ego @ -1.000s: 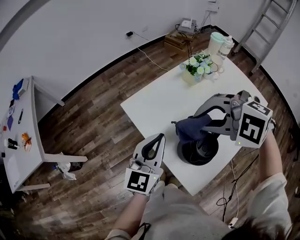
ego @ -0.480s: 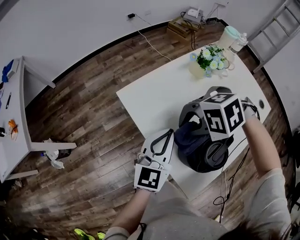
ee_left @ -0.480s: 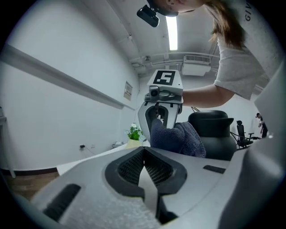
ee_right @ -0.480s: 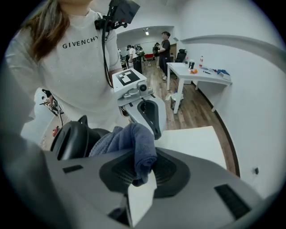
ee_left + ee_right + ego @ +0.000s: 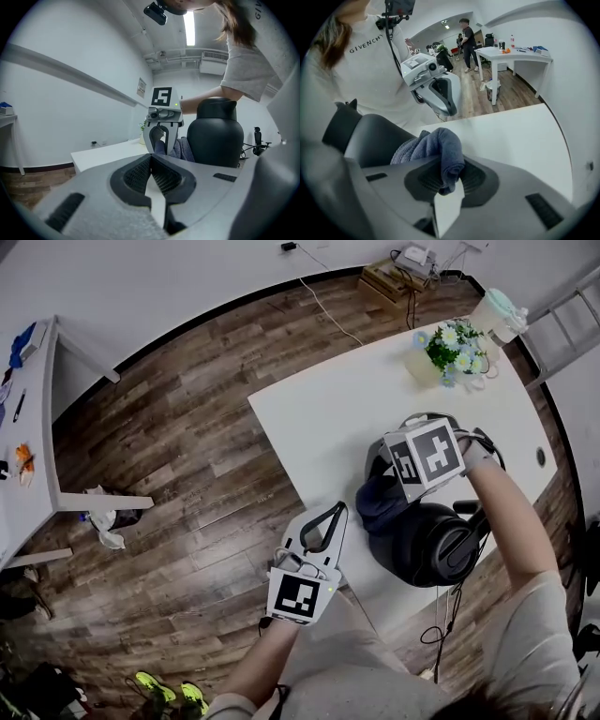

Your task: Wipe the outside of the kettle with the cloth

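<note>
The black kettle (image 5: pixel 427 542) stands near the front edge of the white table (image 5: pixel 319 418). A dark blue cloth (image 5: pixel 379 504) is bunched against the kettle's left side. My right gripper (image 5: pixel 382 486) reaches down from above and is shut on the cloth (image 5: pixel 438 150), pressing it beside the kettle's wall (image 5: pixel 370 140). My left gripper (image 5: pixel 330 514) hovers off the table's front left edge, shut and holding nothing. In the left gripper view, the kettle (image 5: pixel 215 136) rises beyond my shut left gripper (image 5: pixel 151 161), with the right gripper (image 5: pixel 161 123) and cloth (image 5: pixel 180 150) to its left.
A pot of flowers (image 5: pixel 450 348) and a pale jug (image 5: pixel 497 310) stand at the table's far corner. A cable (image 5: pixel 448 610) hangs off the front right edge. A second white table (image 5: pixel 28 474) stands at the far left on the wooden floor.
My right gripper has swung with the cloth from the kettle's right side over to its far left side. The left gripper has hardly moved.
</note>
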Available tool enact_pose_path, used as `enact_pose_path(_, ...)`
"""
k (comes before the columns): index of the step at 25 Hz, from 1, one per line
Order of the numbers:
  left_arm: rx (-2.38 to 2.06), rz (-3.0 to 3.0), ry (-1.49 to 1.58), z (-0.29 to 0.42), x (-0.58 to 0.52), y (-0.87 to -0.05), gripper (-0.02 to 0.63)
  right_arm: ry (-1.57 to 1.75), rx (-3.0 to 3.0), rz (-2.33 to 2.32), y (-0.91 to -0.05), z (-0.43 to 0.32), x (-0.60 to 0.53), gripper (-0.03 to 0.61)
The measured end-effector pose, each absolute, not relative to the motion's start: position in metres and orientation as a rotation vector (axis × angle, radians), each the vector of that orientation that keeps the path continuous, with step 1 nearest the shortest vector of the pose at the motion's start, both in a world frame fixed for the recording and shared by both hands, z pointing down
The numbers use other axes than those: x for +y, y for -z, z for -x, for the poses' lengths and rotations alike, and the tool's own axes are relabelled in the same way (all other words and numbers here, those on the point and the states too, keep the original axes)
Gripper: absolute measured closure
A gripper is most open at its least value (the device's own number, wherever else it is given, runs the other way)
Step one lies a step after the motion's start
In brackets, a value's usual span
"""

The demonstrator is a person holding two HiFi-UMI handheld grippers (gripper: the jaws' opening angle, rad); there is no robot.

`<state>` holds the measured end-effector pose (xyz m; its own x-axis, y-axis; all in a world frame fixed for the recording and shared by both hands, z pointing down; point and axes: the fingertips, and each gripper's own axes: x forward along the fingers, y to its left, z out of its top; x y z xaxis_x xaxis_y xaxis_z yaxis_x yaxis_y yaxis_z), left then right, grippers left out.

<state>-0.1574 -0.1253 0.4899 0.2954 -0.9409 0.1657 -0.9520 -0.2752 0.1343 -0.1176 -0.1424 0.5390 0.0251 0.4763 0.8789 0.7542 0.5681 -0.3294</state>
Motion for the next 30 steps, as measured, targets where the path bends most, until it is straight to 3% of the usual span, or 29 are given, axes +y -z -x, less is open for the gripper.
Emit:
enact_pose_path(6,-1.777,-2.373,-0.077,0.166,-0.116,-0.475,0.606,0.436,-2.085,0.713,-0.463,0.147,-0.187,0.515)
enact_pose_path(16,-1.778,-2.446,0.048,0.166,-0.104,-0.395,0.606,0.751,-2.35,-0.258,-0.276,0.057,-0.152,0.515)
enact_pose_path(30,-1.624,-2.418,0.016,0.119,-0.041,-0.425,0.606,1.409,-1.769,-0.443,-0.383,0.068,-0.019,0.515)
